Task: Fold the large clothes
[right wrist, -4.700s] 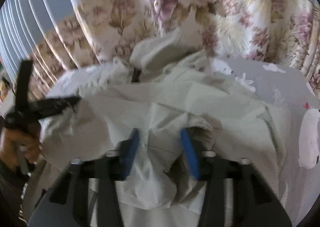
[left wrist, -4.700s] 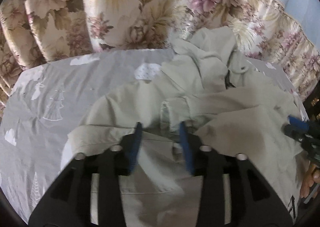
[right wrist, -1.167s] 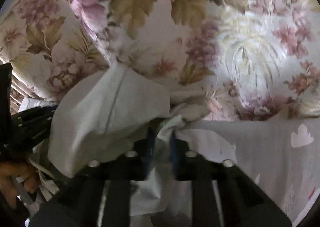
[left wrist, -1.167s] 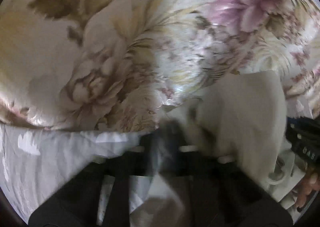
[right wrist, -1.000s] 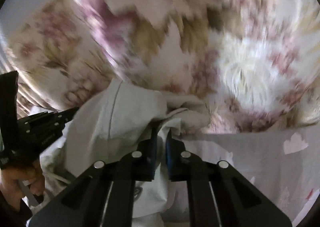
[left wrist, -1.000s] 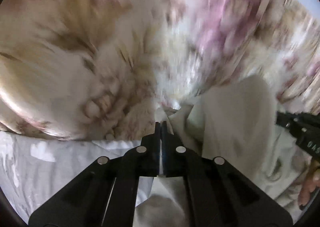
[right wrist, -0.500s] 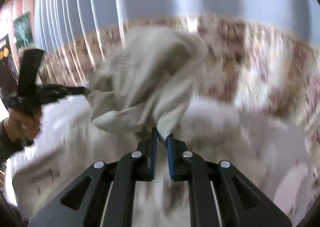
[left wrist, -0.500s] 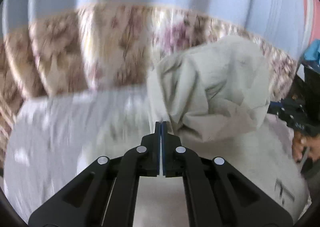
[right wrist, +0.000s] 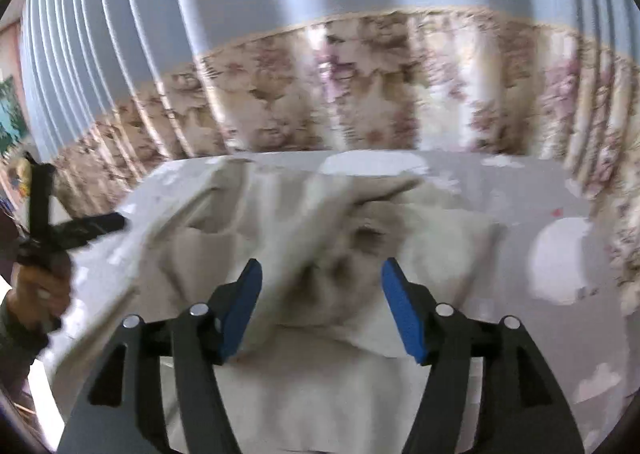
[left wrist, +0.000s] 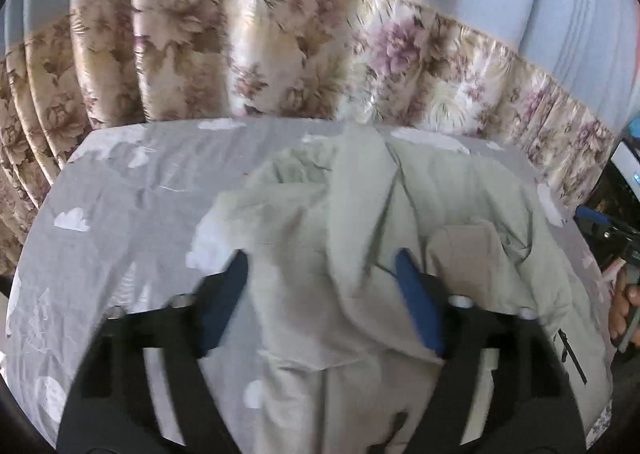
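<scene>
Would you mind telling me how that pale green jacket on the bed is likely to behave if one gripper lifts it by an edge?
The jacket will probably be floppy: it lies in soft creases and bunched folds on the grey bedsheet. Lifted at one point, it would likely sag and unfold rather than hold shape. Its layered bulk suggests it is moderately heavy for cloth, so it may slip.

Left gripper [left wrist: 322, 300] seen with jaws spread wide over pale green jacket [left wrist: 400, 222], crumpled on grey cloud-print bedsheet [left wrist: 120, 194], toward its right edge.
</scene>
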`<action>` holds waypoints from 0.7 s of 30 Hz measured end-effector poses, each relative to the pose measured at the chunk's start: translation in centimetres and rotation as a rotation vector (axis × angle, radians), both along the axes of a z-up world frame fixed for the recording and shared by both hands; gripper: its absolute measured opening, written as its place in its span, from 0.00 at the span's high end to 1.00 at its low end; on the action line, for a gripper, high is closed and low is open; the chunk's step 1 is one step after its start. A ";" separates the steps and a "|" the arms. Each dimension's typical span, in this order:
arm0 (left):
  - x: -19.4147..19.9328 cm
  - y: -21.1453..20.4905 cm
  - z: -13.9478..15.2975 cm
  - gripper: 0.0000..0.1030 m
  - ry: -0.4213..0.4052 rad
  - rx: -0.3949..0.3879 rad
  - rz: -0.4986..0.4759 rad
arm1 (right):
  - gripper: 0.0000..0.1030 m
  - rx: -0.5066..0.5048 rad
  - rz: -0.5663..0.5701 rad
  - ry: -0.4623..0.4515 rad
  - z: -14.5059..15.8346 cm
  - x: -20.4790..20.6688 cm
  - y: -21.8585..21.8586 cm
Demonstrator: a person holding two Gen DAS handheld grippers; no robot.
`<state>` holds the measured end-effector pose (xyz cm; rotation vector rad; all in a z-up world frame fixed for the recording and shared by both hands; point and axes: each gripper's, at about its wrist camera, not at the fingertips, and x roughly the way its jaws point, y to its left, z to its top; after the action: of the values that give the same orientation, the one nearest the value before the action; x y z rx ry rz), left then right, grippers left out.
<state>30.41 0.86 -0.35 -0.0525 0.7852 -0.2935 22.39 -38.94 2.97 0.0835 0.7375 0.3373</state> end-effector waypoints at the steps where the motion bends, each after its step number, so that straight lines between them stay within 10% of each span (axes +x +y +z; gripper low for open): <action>1: 0.2 -1.0 0.0 0.24 0.003 0.010 -0.009 | 0.39 0.001 0.008 0.014 -0.1 0.3 0.8; 10: 0.4 -5.6 -2.2 0.15 0.030 0.113 -0.050 | 0.42 -0.163 0.038 0.039 -2.5 1.0 7.4; 13: 0.7 -6.4 -4.1 0.16 0.064 0.157 -0.046 | 0.78 -0.126 0.029 0.135 -5.1 1.8 6.3; 15: 0.9 -6.4 -5.1 0.33 0.078 0.155 -0.042 | 0.86 -0.107 0.018 0.137 -5.6 1.8 5.7; 17: 1.3 -6.1 -5.9 0.74 0.102 0.113 -0.039 | 0.89 -0.055 -0.017 0.118 -5.5 1.7 4.5; 21: 1.3 -5.0 -3.6 0.91 0.016 0.026 0.006 | 0.90 -0.013 -0.074 0.008 -2.8 1.4 2.6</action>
<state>31.75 -4.11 -3.98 -0.0323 0.8041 -0.2773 23.81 -36.35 0.20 0.0993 0.7429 0.2617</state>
